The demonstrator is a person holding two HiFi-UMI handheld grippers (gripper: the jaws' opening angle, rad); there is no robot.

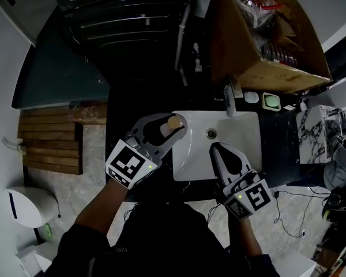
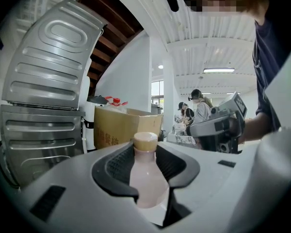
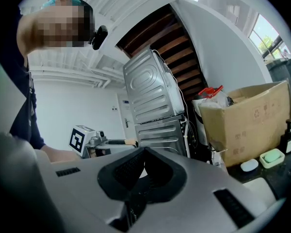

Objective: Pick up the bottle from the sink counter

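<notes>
Far left in the head view: wooden slats [image 1: 49,140] on the floor, and below them a white rounded bin [image 1: 29,203]; no lettering can be made out on either. Next: left gripper [image 1: 172,120], its marker cube printed with a black-and-white square code and no words. Its jaws are clamped on the bottle [image 1: 172,126], a pale pinkish bottle with a tan cap and no label visible. In the left gripper view the bottle [image 2: 146,176] stands upright between the two dark pads, which press on its shoulders from either side, with the cap rising above them. It sits at the left rim of the white sink [image 1: 242,126], over the dark counter [image 1: 277,149]; whether its base touches the counter cannot be told. Behind, a grey ribbed metal appliance [image 2: 43,91]. Centre: sink with a drain [image 1: 211,134] and a faucet [image 1: 229,100] at its back edge. Right gripper [image 1: 217,149] hangs over the basin, jaws closed tip to tip with nothing between them, as the right gripper view [image 3: 143,152] confirms; its cube bears the same kind of square code. Right: an open cardboard box [image 1: 265,45] behind the sink, holding clear plastic items and a red-topped piece; its faint side print [image 3: 247,120] is not legible. On the counter before it lie a white soap [image 1: 251,97] and a green soap in a dish [image 1: 271,101].
</notes>
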